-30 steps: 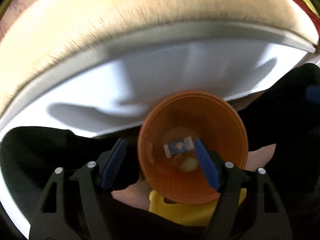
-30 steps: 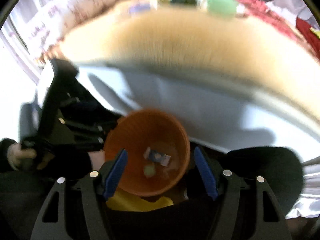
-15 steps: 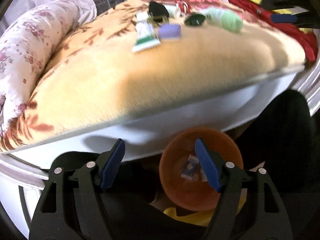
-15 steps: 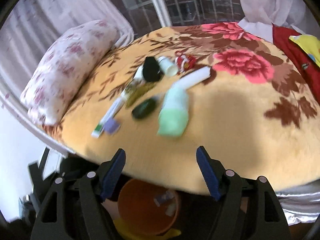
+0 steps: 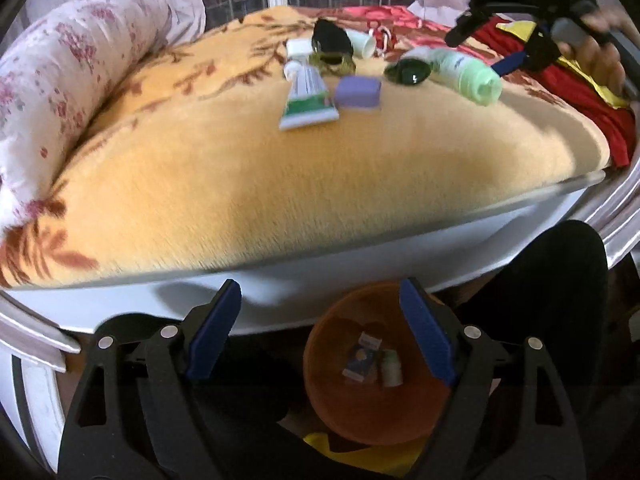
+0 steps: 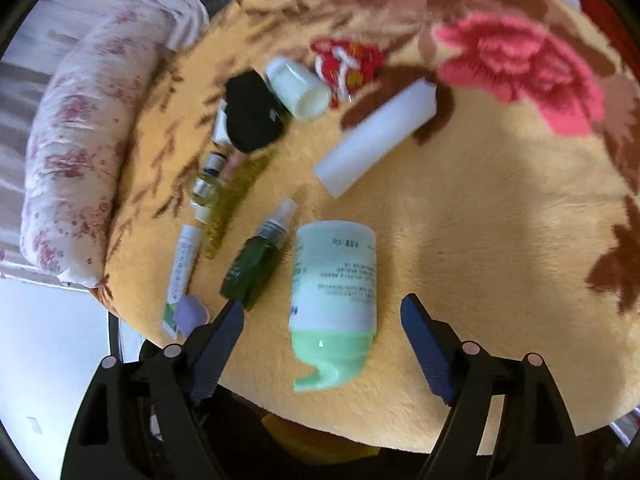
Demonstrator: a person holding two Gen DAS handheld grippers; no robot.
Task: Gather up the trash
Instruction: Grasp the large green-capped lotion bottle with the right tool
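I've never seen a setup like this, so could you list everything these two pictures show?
Blanket: one, yellow with red flowers, on the bed.
Pillow: one, white with pink flowers, left edge.
Green-capped bottle: one, white and mint, lying nearest.
Dark green spray bottle: one, beside it.
Toothpaste tube: one, white and green.
Purple block: one, by the tube.
White box: one, lying flat.
Red wrapper: one, far side.
Orange bin: one, on the floor, with small packets inside.
Left tongs: opening, empty.
Right tongs: opening, empty.
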